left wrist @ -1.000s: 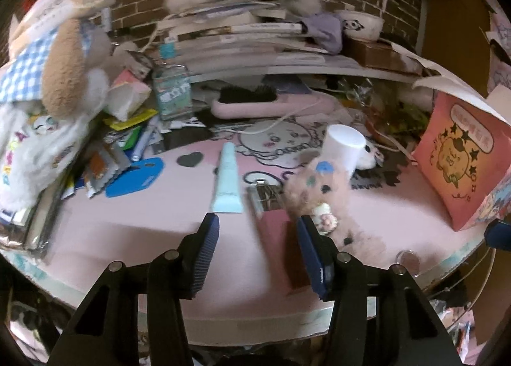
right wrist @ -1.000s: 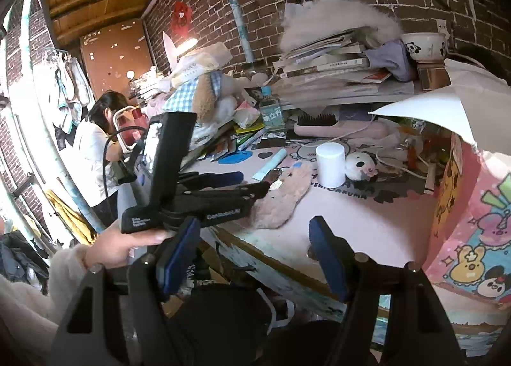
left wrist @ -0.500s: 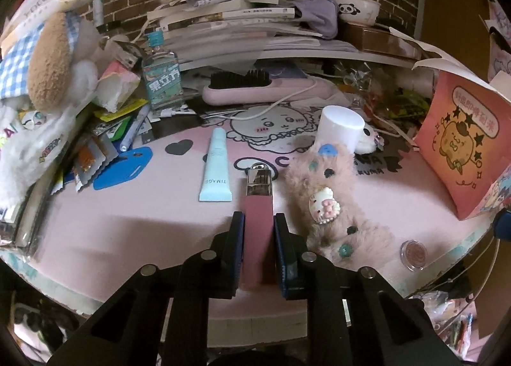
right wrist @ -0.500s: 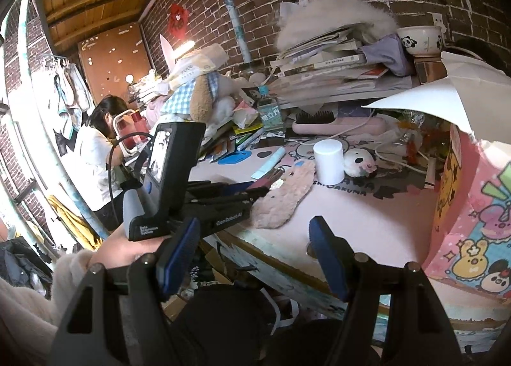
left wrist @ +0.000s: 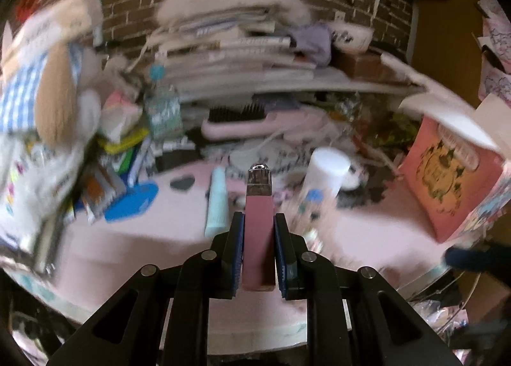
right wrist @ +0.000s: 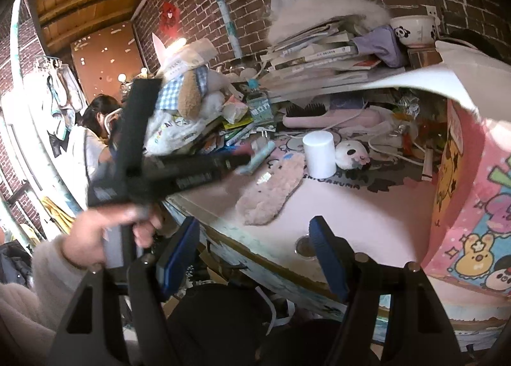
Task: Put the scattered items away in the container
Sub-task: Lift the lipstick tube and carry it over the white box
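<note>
My left gripper [left wrist: 258,225] is shut on a pink lip gloss tube [left wrist: 258,228] with a silver cap, held above the pink desk mat [left wrist: 127,238]. A mint tube [left wrist: 217,203], a white cylinder [left wrist: 325,171] and a blurred pink fuzzy pouch [left wrist: 306,212] lie on the mat beyond it. The pink cartoon bag [left wrist: 447,181] stands at the right. In the right wrist view my right gripper [right wrist: 255,251] hangs open off the desk's front edge, near a small round jar [right wrist: 303,246]. The fuzzy pouch [right wrist: 271,190], white cylinder [right wrist: 319,157] and bag [right wrist: 472,200] show there too, with the left gripper [right wrist: 223,161] raised over the desk.
A plush dog [right wrist: 188,91], snack packets, a water bottle [left wrist: 163,107], a pink hairbrush [left wrist: 249,120] and stacked books [right wrist: 319,53] crowd the back of the desk against a brick wall. A person [right wrist: 92,136] sits at the far left. A hand [right wrist: 95,235] holds the left gripper.
My left gripper closed on the pink lip gloss tube and has lifted it off the mat; that view is now motion-blurred. The right gripper stayed open and barely moved.
</note>
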Available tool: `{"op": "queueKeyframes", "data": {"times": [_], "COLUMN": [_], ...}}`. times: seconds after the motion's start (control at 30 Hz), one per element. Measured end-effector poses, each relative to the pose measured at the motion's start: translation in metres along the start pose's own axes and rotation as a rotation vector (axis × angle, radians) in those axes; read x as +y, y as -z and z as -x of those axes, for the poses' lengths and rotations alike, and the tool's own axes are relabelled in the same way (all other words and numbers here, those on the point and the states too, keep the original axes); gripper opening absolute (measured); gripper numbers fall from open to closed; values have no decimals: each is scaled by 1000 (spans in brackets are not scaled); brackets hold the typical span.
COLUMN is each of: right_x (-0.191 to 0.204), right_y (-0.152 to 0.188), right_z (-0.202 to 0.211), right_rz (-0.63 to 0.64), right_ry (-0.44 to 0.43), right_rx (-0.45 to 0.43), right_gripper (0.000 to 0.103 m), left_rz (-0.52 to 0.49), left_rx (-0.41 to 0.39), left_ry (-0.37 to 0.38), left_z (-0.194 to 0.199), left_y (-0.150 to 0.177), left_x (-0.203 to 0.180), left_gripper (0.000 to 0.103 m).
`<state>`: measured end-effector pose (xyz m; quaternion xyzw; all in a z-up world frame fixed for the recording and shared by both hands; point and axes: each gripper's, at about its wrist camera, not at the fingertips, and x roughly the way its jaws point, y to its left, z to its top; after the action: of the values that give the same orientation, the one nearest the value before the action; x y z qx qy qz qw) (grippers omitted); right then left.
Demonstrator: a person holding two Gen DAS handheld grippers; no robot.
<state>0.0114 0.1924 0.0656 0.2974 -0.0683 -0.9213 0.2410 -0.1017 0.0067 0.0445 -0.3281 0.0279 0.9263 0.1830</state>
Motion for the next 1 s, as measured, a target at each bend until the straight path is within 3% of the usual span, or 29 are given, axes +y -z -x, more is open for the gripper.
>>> {"op": "queueKeyframes", "data": {"times": [0.3, 0.53, 0.8, 1.0], "right_x": [-8, -16, -28, -32], "right_y": [2, -1, -1, -1], "right_z": [-3, -1, 0, 1], "right_rz": [-12, -36, -82, -96], "right_ry": [33, 80, 116, 121], "right_rx": [-6, -26, -37, -40], "right_gripper": [68, 68, 68, 68], "left_rz": [-112, -258, -448, -554], "left_rx": [-100, -132, -9, 120], "left_ry": [99, 214, 430, 432], "left_z": [34, 46, 33, 0], "left_y": [-57, -98, -119, -122], "left_x": [-43, -104, -185, -226], "left_gripper": [12, 12, 13, 12]}}
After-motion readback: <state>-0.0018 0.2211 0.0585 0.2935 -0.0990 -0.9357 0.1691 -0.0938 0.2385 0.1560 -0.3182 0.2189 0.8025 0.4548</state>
